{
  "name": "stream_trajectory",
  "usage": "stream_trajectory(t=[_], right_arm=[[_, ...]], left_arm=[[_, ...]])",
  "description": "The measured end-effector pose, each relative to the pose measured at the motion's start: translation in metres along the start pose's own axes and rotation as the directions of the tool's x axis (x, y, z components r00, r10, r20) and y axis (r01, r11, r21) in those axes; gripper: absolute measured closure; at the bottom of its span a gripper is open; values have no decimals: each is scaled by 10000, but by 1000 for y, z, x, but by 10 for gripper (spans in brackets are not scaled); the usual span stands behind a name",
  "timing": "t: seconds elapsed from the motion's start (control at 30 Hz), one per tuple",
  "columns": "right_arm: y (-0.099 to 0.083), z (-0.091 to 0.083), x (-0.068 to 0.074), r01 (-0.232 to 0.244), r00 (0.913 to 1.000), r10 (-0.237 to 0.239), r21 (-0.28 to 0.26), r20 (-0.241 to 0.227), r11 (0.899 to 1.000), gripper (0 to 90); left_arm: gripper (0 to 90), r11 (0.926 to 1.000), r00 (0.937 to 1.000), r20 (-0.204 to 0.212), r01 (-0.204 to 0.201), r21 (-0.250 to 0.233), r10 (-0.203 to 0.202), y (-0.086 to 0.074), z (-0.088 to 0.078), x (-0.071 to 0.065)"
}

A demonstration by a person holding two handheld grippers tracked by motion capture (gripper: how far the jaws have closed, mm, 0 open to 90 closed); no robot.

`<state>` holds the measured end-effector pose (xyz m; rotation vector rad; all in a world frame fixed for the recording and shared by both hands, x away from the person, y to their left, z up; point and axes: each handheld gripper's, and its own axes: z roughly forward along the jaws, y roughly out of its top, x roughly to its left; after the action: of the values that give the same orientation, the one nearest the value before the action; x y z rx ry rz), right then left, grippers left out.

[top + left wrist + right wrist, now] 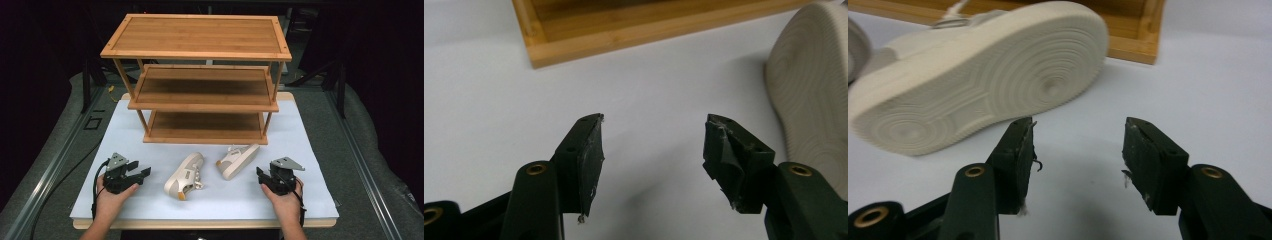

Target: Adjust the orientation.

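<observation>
Two cream sneakers lie on their sides on the white table top (300, 150), in front of a three-tier bamboo shoe rack (200, 75). The left shoe (185, 176) rests mid-table; its ribbed sole (811, 100) fills the right edge of the left gripper view. The right shoe (238, 160) shows its sole (983, 75) close ahead in the right gripper view. My left gripper (144, 173) sits at the front left, open and empty, its jaws wide apart (653, 131). My right gripper (259, 174) sits at the front right, also open and empty (1079, 131).
The rack's bottom shelf (206, 126) sits just behind the shoes; its wooden base (624, 30) crosses the top of both gripper views (1135, 30). Dark floor and metal rails (55, 160) surround the table. Bare white surface lies between each gripper and the shoes.
</observation>
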<state>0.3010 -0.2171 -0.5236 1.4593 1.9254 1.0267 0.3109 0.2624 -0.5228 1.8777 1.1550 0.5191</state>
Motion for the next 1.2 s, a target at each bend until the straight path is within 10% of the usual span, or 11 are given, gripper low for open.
stream_trajectory(t=[0.27, 0.67, 1.2], right_arm=[[4, -8, 19, 425, 9983, -445, -541, -365, 9976, 470], [4, -11, 22, 246, 9984, -276, -587, -502, 9980, 461], [21, -11, 34, 183, 9905, -272, -673, -1348, 9976, 746]], left_arm=[[422, 9968, 9961, 461, 762, -229, -751, -2, -2, 2], [429, 9979, 9970, 478, 619, -198, -609, -3, -4, 1], [428, 9977, 9961, 564, 681, -35, -678, -3, 0, 1]])
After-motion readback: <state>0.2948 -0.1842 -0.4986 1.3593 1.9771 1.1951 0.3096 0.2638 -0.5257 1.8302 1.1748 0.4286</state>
